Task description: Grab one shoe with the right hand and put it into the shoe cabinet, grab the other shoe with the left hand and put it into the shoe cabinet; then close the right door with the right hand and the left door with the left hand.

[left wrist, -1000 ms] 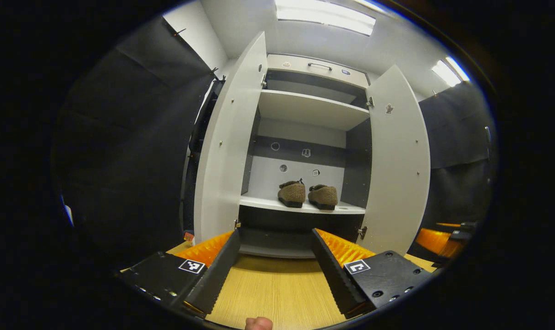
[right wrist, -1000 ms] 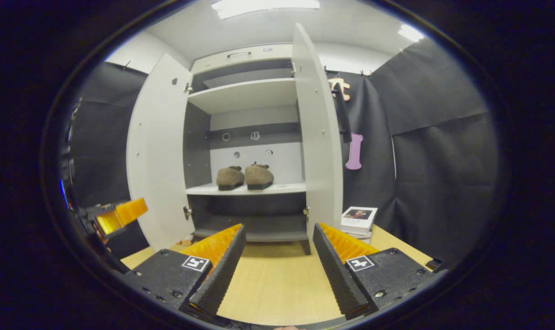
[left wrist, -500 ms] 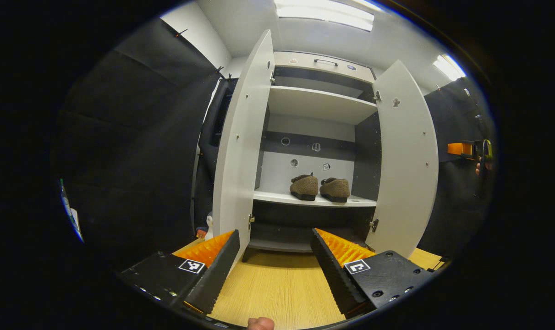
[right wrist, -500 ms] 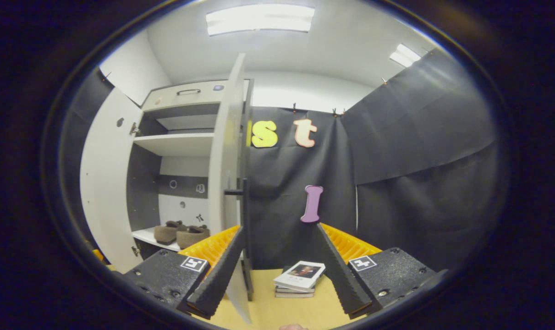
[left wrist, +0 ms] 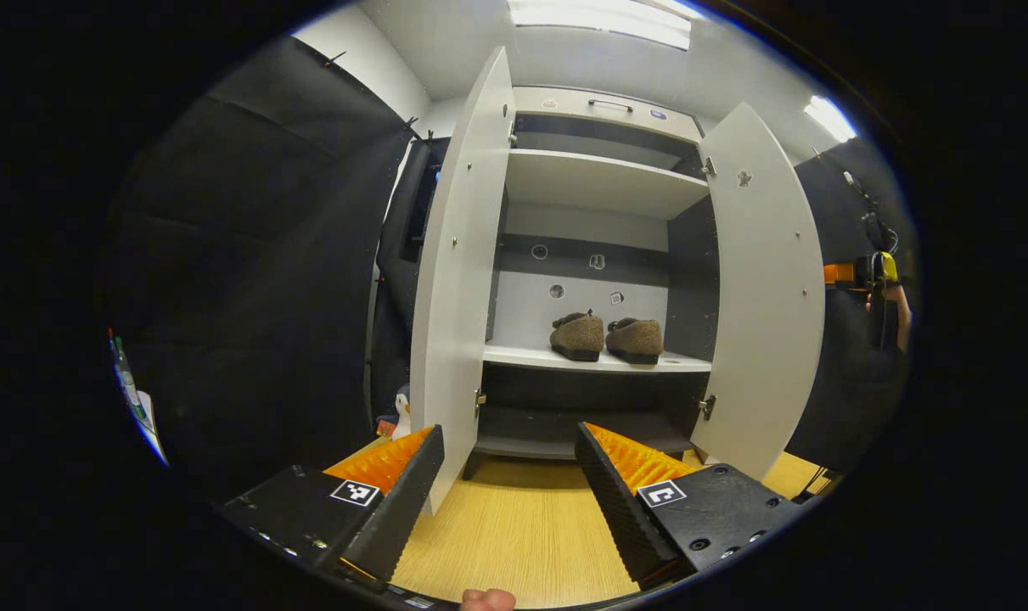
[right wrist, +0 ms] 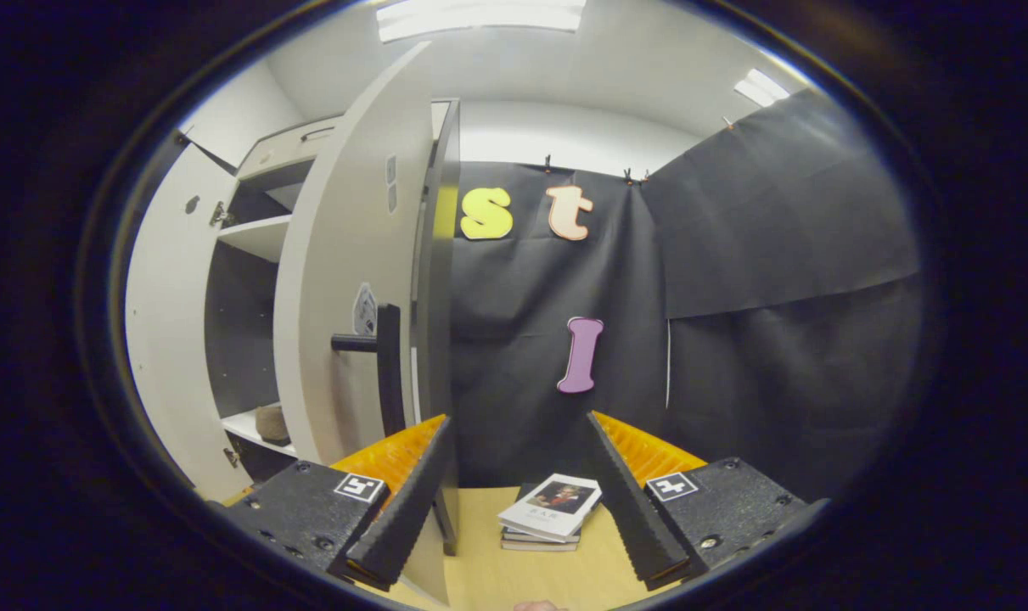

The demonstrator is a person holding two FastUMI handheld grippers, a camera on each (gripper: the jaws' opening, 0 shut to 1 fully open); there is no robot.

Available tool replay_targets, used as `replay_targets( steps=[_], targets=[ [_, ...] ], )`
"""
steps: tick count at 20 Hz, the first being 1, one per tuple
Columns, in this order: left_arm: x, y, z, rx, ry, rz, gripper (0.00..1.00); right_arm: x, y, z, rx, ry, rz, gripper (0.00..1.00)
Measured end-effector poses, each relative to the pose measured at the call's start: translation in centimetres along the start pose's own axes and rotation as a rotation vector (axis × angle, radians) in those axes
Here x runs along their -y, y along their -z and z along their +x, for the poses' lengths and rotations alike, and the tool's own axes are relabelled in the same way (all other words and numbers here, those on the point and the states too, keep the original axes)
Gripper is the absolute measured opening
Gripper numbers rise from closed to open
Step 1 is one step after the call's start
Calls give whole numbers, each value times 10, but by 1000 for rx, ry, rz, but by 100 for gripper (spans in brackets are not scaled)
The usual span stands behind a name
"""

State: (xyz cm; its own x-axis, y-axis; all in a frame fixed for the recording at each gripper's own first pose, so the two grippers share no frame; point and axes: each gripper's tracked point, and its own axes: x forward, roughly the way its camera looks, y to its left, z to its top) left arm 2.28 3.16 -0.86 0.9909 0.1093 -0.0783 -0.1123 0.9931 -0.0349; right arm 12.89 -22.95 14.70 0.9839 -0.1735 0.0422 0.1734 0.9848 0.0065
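Two brown shoes [left wrist: 606,337] sit side by side on the white middle shelf [left wrist: 590,360] of the shoe cabinet, whose left door [left wrist: 459,280] and right door [left wrist: 766,288] both stand wide. My left gripper [left wrist: 507,484] is open and empty, low over the wooden floor in front of the cabinet. My right gripper [right wrist: 514,484] is open and empty behind the outer face of the right door [right wrist: 352,271], close to its dark handle [right wrist: 378,356]. It also shows far right, held by a hand [left wrist: 862,273]. One shoe [right wrist: 272,422] peeks past the door's edge.
A stack of books [right wrist: 550,512] lies on the wooden floor [left wrist: 522,535] against the black cloth wall, just ahead of my right gripper. A small white toy figure [left wrist: 401,409] stands on the floor left of the cabinet. An upper shelf [left wrist: 598,178] spans the cabinet.
My right gripper has swung rightward around the right door to its outer face, so the handle is now near its fingers. My left gripper drew back slightly from the cabinet.
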Motion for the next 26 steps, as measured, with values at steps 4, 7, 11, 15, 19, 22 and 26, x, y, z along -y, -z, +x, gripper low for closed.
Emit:
replay_targets(
  steps=[4, 7, 11, 15, 19, 22, 26],
  targets=[
    [0, -4, 2, 10, 2, 1, 94, -11, 3, 3, -20, -47, 2, 94],
    [-2, -6, 0, 23, 0, 8, 94, -17, 2, 0, -8, -61, -44, 89],
    [-2, -13, 2, 33, 7, -6, 94, -52, 10, -12, -18, -107, -29, 93],
    [-3, -18, 7, 43, 15, -14, 99, -86, 13, -16, -10, -168, 3, 93],
    [-9, -12, 5, 27, 4, -7, 94, -126, 16, -13, 10, -223, 22, 93],
    [-16, -10, 3, 25, -14, -15, 94, -148, 14, -5, 25, -226, 24, 93],
    [-25, -11, 1, 23, -33, -24, 94, -183, 16, 8, 14, -274, 41, 90]
  ],
)
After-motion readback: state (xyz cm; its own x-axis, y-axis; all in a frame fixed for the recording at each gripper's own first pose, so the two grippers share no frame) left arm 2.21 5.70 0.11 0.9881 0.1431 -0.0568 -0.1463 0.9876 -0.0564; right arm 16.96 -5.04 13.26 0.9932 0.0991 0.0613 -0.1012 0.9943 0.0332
